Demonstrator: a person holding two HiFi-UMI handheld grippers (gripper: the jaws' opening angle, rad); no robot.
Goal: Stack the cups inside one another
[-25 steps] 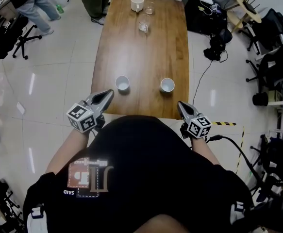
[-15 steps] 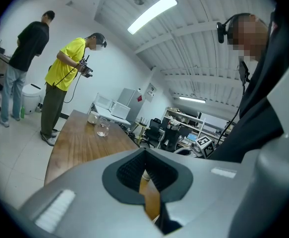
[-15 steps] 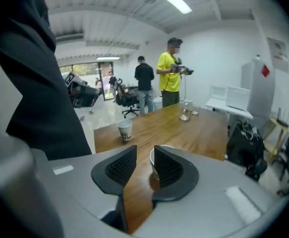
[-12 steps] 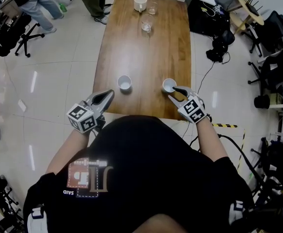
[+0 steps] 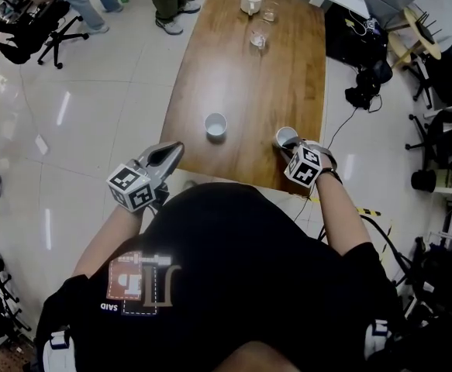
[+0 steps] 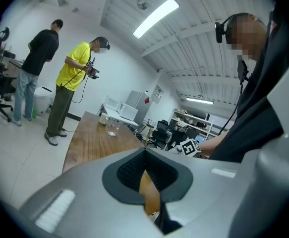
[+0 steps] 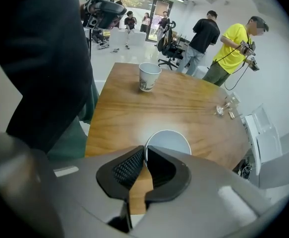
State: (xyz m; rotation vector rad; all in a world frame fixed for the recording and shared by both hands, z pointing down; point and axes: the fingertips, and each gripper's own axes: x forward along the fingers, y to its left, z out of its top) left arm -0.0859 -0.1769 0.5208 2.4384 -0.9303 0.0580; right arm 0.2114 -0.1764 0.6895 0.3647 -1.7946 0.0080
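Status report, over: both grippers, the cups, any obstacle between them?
Left gripper shut, empty. Right gripper: jaws just closing, pinching near rim of right cup. Other cup upright, apart; nothing between them.

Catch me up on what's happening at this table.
A person works at the near end of a wooden table, a gripper in each hand. The right gripper has just been closing its jaws and pinches the rim of the white cup by the table's right edge. The left gripper hangs shut and empty off the near edge. The second white cup stands apart; nothing is stacked yet.
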